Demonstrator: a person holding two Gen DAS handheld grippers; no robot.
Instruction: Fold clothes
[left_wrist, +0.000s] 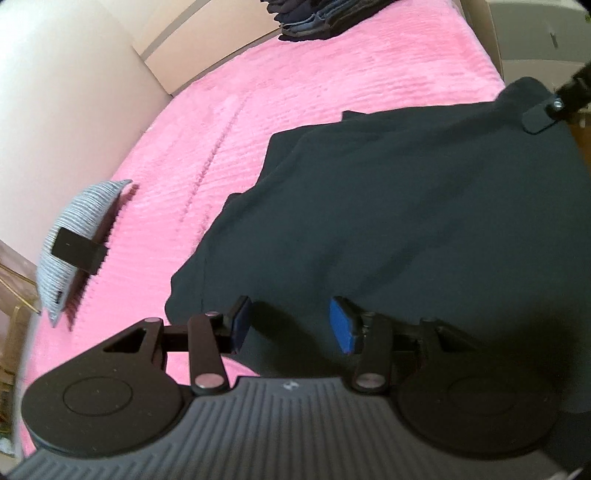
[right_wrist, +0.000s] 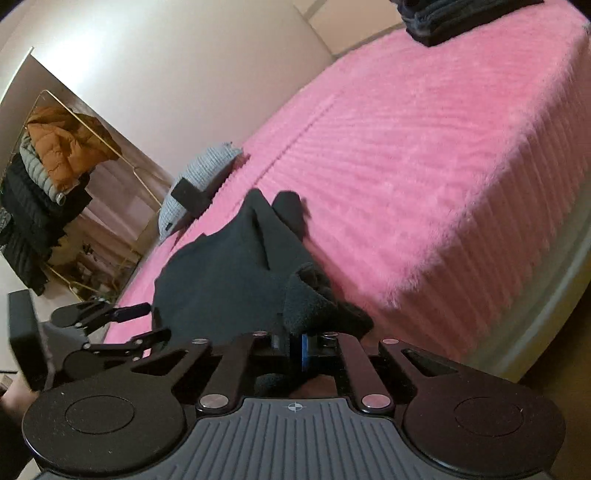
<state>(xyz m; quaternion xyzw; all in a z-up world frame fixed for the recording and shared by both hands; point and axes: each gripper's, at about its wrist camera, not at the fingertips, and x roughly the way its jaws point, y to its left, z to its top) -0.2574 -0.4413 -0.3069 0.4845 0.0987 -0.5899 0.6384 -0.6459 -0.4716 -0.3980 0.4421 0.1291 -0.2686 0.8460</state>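
Observation:
A dark navy garment (left_wrist: 388, 221) lies spread on the pink bed cover (left_wrist: 295, 92). My left gripper (left_wrist: 291, 326) is open just above the garment's near edge, its blue pads apart with nothing between them. In the right wrist view the same garment (right_wrist: 221, 273) hangs bunched from my right gripper (right_wrist: 295, 349), which is shut on a fold of its edge at the bed's corner. The left gripper (right_wrist: 144, 321) shows at the left of that view, open. The right gripper's fingertip (left_wrist: 543, 118) shows at the far right of the left wrist view.
A stack of folded dark clothes (left_wrist: 317, 18) sits at the far end of the bed (right_wrist: 461, 18). A grey knitted cushion (left_wrist: 74, 240) with a black tag lies near the left edge (right_wrist: 199, 184). A clothes rack with jackets (right_wrist: 48, 166) stands beside the wall.

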